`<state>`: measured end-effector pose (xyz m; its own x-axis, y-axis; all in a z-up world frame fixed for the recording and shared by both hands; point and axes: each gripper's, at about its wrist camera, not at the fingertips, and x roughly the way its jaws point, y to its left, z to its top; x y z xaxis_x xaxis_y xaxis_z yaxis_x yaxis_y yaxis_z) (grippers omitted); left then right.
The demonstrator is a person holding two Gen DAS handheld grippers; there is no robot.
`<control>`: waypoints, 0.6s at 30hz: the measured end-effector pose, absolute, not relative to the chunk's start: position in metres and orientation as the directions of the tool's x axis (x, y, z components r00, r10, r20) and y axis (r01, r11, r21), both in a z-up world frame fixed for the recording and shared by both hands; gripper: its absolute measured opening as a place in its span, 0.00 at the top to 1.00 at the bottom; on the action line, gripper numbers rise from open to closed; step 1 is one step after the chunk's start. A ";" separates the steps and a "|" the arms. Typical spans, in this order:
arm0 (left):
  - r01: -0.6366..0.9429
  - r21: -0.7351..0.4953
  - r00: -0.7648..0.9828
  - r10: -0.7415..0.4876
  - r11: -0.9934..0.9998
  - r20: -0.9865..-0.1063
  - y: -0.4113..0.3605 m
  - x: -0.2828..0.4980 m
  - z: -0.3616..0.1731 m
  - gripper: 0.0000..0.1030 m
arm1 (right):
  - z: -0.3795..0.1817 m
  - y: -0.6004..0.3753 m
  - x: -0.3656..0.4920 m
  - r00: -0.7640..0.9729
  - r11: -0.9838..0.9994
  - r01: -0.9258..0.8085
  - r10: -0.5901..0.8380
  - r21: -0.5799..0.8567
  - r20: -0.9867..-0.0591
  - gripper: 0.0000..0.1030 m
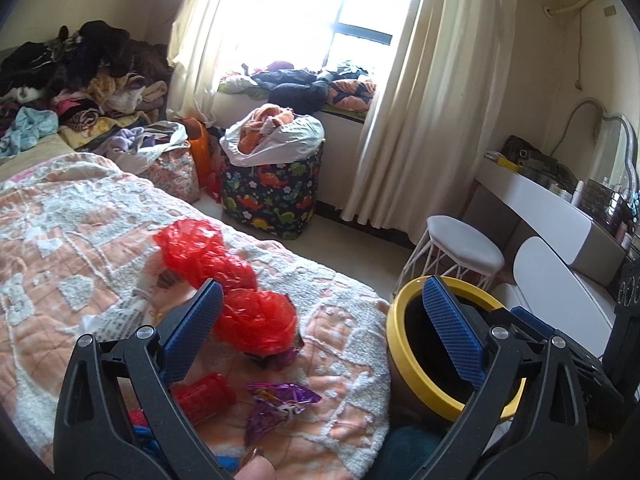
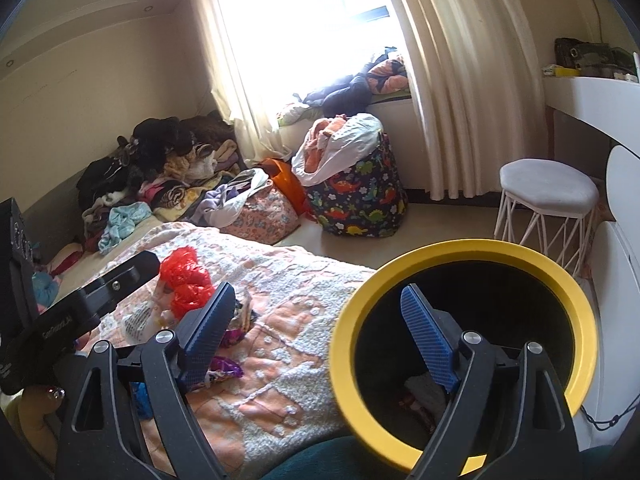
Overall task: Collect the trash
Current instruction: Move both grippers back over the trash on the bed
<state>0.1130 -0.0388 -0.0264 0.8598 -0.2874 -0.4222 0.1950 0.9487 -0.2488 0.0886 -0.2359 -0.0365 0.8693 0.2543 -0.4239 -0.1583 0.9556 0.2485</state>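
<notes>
Trash lies on the bed's orange-and-white quilt: crumpled red plastic bags, a purple foil wrapper, a small red piece and printed paper. My left gripper is open and empty above this trash. A yellow-rimmed bin stands at the bed's corner. My right gripper is open and empty, its right finger over the bin's mouth; a scrap lies inside. The red bags and purple wrapper also show in the right wrist view.
A dinosaur-print hamper full of clothes stands by the curtained window. Piled clothes cover the bed's far end. A white stool and a white vanity desk stand on the right. The left gripper's body shows at left.
</notes>
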 end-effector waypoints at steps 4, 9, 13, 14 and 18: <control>0.165 -0.257 0.869 -0.263 0.952 -0.418 -0.025 0.113 -0.025 0.11 | -0.034 -0.223 0.088 0.862 0.950 -0.195 0.284 0.243 -0.419 0.20; 0.128 -0.267 0.880 -0.234 0.955 -0.415 -0.008 0.112 -0.023 0.11 | -0.032 -0.206 0.090 0.847 0.944 -0.241 0.318 0.227 -0.425 0.20; 0.096 -0.277 0.887 -0.208 0.956 -0.413 0.008 0.111 -0.022 0.11 | -0.030 -0.191 0.092 0.837 0.937 -0.273 0.343 0.219 -0.427 0.20; 0.087 -0.281 0.888 -0.202 0.956 -0.414 0.013 0.111 -0.023 0.11 | -0.030 -0.188 0.092 0.834 0.935 -0.282 0.349 0.215 -0.427 0.20; 0.056 -0.293 0.890 -0.181 0.954 -0.418 0.026 0.111 -0.025 0.11 | -0.032 -0.174 0.097 0.818 0.931 -0.312 0.366 0.191 -0.444 0.20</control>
